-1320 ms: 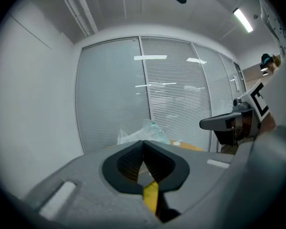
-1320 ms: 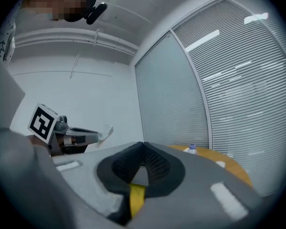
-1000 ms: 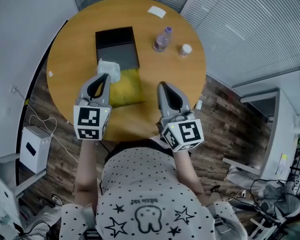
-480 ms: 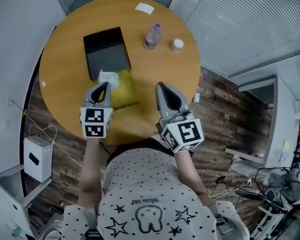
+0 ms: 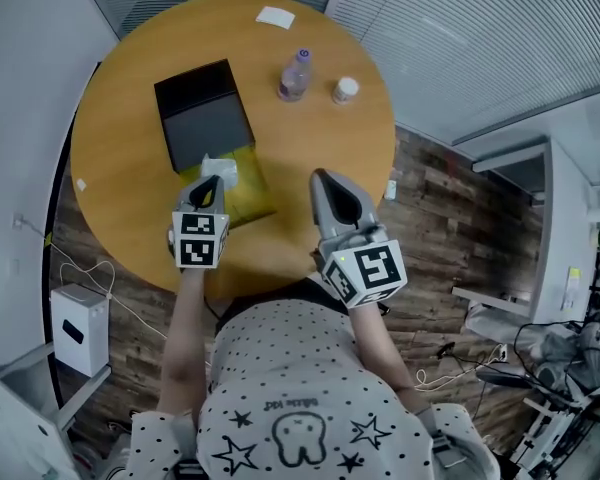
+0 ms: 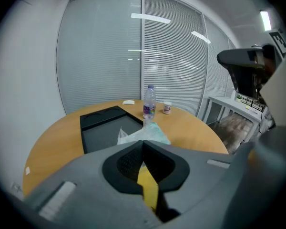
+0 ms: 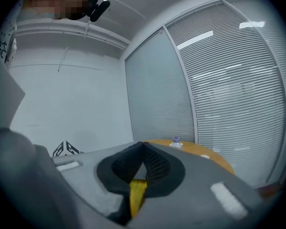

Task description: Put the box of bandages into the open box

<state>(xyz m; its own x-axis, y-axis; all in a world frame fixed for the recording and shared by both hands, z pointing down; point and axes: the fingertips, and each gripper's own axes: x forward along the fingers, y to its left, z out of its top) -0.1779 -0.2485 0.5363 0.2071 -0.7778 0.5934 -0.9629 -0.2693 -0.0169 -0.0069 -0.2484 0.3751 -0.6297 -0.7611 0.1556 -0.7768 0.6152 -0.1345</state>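
Table (image 5: 120,138) round, wooden; open box (image 5: 202,113) black, rectangular; packet (image 5: 218,166) crinkly

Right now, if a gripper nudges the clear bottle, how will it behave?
The bottle stands upright, tall and narrow, so a high push would probably tip it; being round, it may then roll. It looks like clear plastic, likely light and smooth.

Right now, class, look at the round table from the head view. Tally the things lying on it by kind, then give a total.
black open box: 1
pale packet: 1
yellow flat piece: 1
clear bottle: 1
small white jar: 1
white paper slips: 2 (the smaller one is at the left edge)
Total: 7
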